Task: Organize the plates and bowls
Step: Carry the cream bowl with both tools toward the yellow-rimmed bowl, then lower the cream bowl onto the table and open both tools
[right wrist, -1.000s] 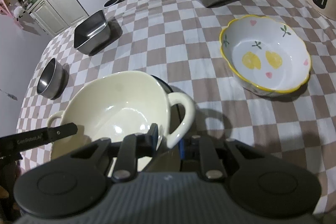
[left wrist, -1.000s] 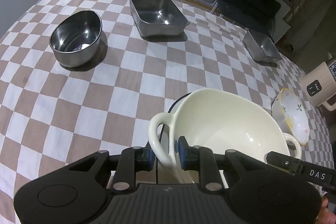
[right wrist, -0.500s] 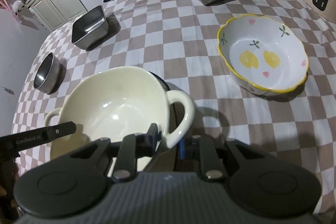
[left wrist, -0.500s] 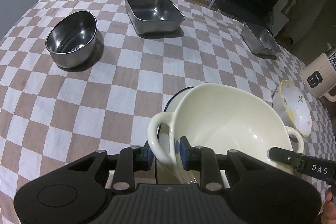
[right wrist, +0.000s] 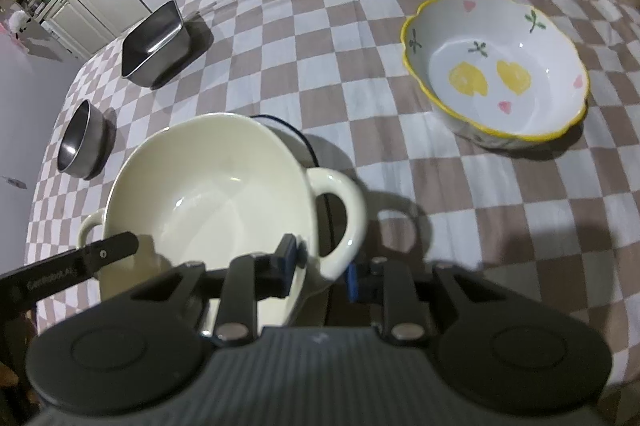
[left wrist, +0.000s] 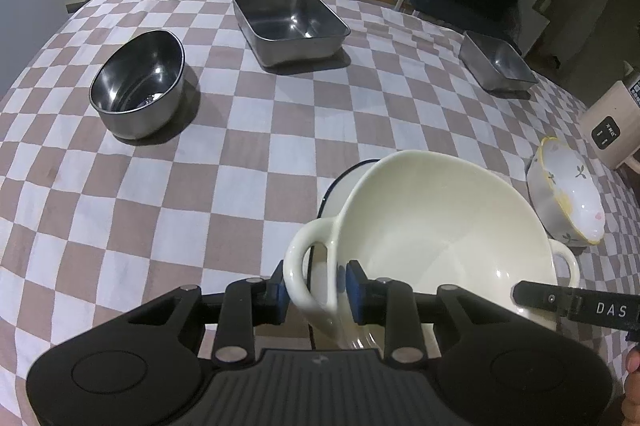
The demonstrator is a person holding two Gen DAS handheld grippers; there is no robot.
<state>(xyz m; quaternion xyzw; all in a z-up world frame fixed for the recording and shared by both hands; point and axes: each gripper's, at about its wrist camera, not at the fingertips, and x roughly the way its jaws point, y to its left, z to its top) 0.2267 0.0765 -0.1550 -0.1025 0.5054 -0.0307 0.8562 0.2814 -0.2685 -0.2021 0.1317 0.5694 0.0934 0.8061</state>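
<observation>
Checked cloth covers the bench (left wrist: 168, 210); kitchen clutter sits dim behind it. Cream bowl (left wrist: 436, 226) sits low and near, nested on a dark-rimmed dish (left wrist: 340, 182), only an arc of that rim showing.

Left gripper (left wrist: 316, 290) straddles the bowl's left handle (left wrist: 304, 266). Jaws are opening: the inner pad stands off the wall, the outer pad is at the handle, contact unclear. Right gripper (right wrist: 320, 266) straddles the right handle (right wrist: 340, 218), jaws also opening, gaps visible on both sides.

Key relation: handle-to-handle axis runs straight between the two grippers, one at each end, so neither hand is nearer. Looks like a release after stacking.

Next candidate, flower bowl (right wrist: 496, 66), lies ahead and right of the right gripper, the nearer hand. Steel bowl (left wrist: 138, 82) lies ahead-left of the left one.
</observation>
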